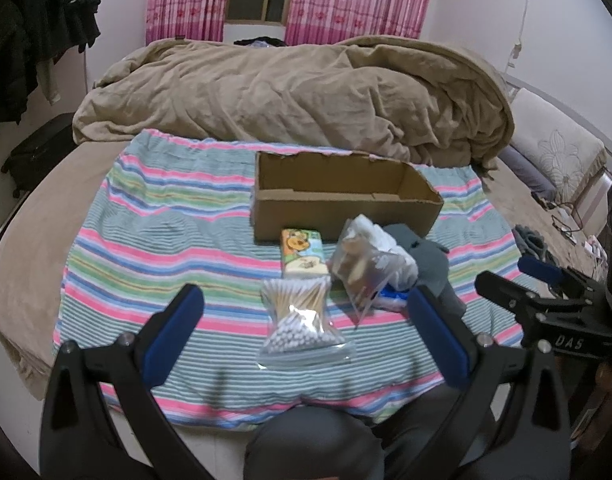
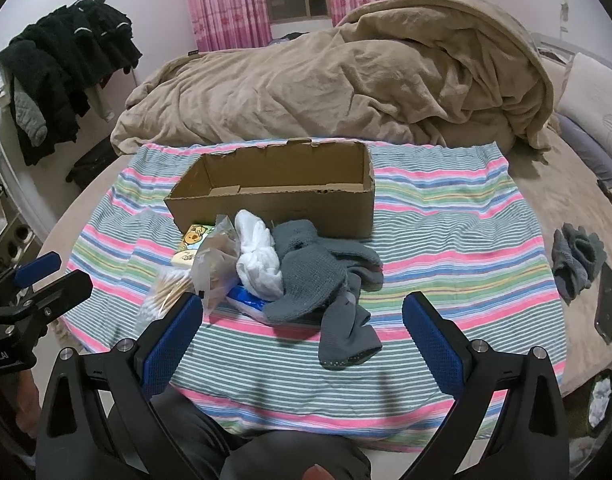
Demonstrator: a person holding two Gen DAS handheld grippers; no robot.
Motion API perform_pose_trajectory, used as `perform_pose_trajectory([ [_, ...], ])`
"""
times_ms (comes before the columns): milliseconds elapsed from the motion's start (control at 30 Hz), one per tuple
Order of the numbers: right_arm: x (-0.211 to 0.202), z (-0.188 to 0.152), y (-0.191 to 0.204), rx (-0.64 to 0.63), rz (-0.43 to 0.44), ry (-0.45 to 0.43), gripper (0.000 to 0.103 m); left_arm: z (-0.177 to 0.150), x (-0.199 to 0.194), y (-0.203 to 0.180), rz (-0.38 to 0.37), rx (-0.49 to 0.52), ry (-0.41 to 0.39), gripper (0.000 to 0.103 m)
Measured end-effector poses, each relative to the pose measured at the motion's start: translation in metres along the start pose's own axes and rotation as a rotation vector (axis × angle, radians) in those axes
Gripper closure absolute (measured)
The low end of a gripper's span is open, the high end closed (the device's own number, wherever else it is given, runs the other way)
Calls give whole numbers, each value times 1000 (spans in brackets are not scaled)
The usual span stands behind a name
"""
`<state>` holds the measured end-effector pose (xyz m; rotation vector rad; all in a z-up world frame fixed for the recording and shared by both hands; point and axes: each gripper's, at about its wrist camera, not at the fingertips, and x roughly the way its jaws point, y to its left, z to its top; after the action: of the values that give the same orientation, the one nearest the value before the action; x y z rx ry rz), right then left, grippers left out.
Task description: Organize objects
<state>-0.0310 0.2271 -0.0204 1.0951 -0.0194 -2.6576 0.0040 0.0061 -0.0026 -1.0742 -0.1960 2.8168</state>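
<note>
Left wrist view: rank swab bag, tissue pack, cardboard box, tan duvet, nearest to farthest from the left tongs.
1. Swab bag: between the open left tongs, low on the striped cloth.
2. Tissue pack: just beyond the bag, centre.
3. Cardboard box: behind the pack, open top, nothing visible inside.
4. Tan duvet: heaped at the back of the bed.

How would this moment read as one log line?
left gripper: open, empty | right gripper: open, empty | cardboard box: empty | cotton swabs, grey socks: outside box
</note>
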Motion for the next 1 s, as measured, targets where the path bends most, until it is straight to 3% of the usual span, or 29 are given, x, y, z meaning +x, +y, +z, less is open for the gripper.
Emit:
perform_pose_trajectory([
  [1000, -4, -1, -2, 11, 3, 2, 1, -1, -3, -2, -13, 8, -9, 1],
])
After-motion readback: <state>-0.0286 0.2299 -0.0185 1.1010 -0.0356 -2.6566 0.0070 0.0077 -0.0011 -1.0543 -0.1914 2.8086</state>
